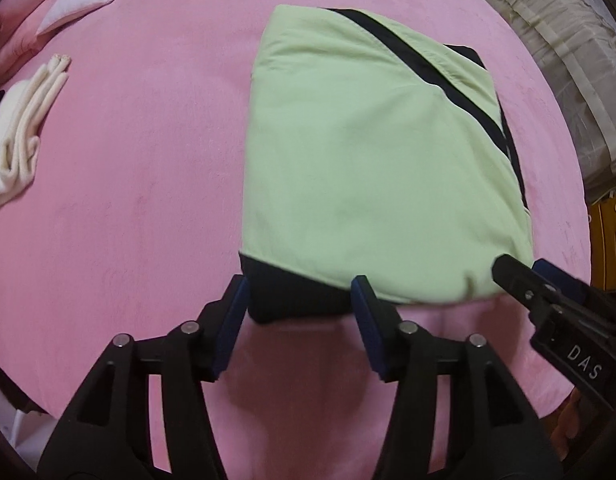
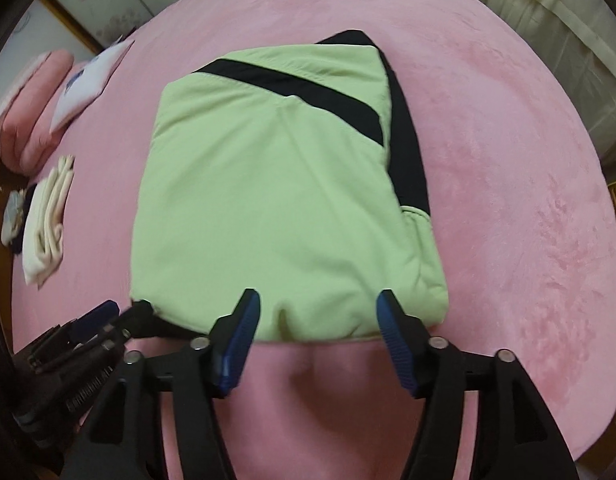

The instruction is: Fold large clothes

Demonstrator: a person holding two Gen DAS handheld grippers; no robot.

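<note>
I have both tools at the near edge of the jacket [image 1: 372, 152], which lies folded into a compact green block with black trim, a little right of centre in the left wrist view and mid-frame in the right wrist view, on the pink bed [image 1: 139, 160]. My left tool [image 1: 299, 300] is wide open, its blue pads straddling the black corner at the lower left of the block without gripping it. My right tool [image 2: 318, 312] is equally wide open, its pads bracketing the green near edge and holding nothing.

I judge the fold nearly finished, so the step in hand is either one last fold away from me or a tidy-up. To do it well I would lower both tools evenly, close on all the layers at the edge (not just the top one), and lift together so the block does not skew. The black corner sticks out past the green at the lower left, so I would tuck it in first. The fabric looks puffy and may spring open if released early.

White letters reading "DAS" show on the right tool's body at the lower right of the left wrist view. A folded cream cloth [image 1: 23, 128] lies at the left; a white pillow [image 2: 87, 88] at upper left carries a dark print I cannot read.
</note>
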